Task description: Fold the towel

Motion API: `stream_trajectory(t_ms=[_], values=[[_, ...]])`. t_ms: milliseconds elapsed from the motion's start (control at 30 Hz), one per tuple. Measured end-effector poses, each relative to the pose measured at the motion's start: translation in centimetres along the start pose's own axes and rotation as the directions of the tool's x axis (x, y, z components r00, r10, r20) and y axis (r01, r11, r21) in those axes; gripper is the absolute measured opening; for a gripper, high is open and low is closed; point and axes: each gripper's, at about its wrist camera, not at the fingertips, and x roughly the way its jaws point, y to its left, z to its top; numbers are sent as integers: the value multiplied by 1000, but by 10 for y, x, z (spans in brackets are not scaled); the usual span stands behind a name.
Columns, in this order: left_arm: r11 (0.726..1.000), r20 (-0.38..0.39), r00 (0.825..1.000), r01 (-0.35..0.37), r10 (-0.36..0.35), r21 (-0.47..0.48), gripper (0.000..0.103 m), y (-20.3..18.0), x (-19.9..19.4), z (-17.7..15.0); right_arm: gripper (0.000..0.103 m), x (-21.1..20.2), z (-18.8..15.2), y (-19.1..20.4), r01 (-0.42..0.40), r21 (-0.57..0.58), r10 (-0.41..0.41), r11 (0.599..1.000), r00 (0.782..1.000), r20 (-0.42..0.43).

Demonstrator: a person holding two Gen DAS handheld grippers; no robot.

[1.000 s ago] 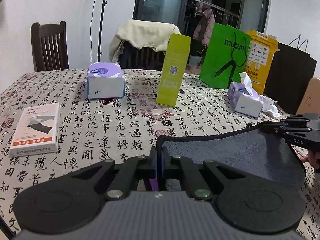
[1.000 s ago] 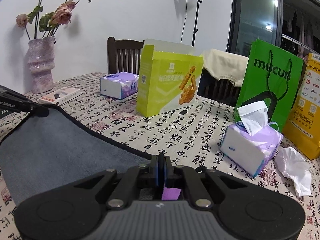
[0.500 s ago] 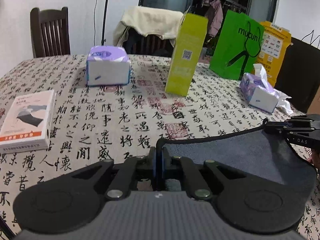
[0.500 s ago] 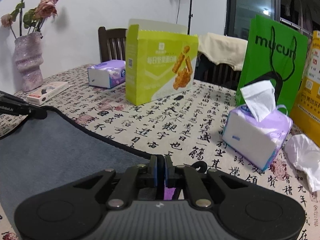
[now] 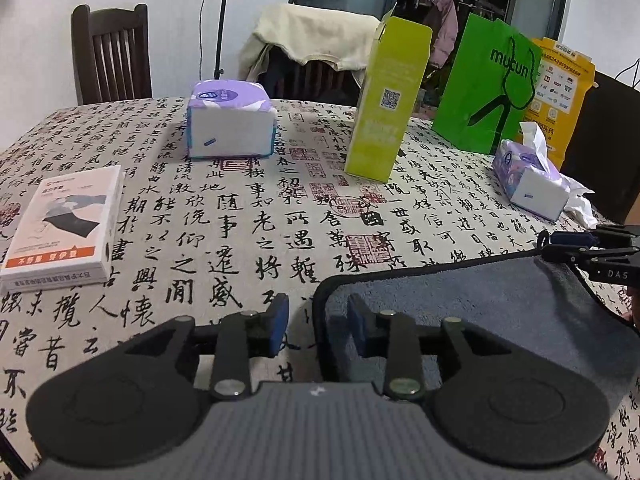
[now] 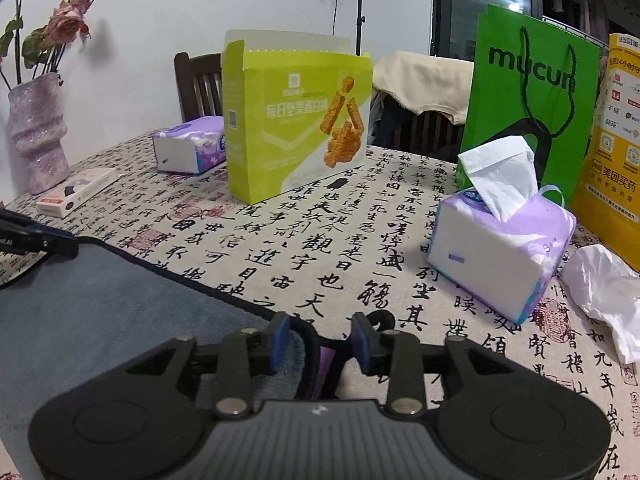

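Note:
A grey towel (image 5: 480, 300) with a black hem lies flat on the calligraphy tablecloth (image 5: 240, 220). My left gripper (image 5: 316, 322) is open, and the towel's near left corner sits between its blue-padded fingers. My right gripper (image 6: 318, 340) is open too, with the towel's other corner (image 6: 308, 340) and its black loop lying between the fingers. The towel (image 6: 120, 312) spreads left in the right wrist view. Each gripper shows at the edge of the other's view, the right one (image 5: 588, 248) and the left one (image 6: 36, 236).
A white and orange box (image 5: 64, 224), a purple tissue pack (image 5: 230, 124), a tall lime box (image 5: 386, 100), a green bag (image 5: 488, 84), an open tissue pack (image 6: 500, 248), crumpled tissue (image 6: 608, 292) and a vase (image 6: 36, 140) stand around the table.
Both grippers have opened and let go of the towel's corners. The towel has come down and now lies flat on the table.

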Motion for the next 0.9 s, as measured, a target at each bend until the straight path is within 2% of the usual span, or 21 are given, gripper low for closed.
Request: stream_trajectory(t_ms=[533, 667, 900], values=[[1000, 48, 999, -24, 23, 10, 45, -14, -53, -18, 46, -50, -6, 9, 9, 33, -11, 999, 999, 53], [1000, 69, 997, -28, 27, 15, 48, -21, -73, -23, 50, -71, -11, 16, 15, 34, -18, 999, 997, 70], [999, 103, 994, -36, 34, 9, 57, -33, -107, -35, 51, -107, -22, 31, 27, 28, -29, 999, 995, 97]])
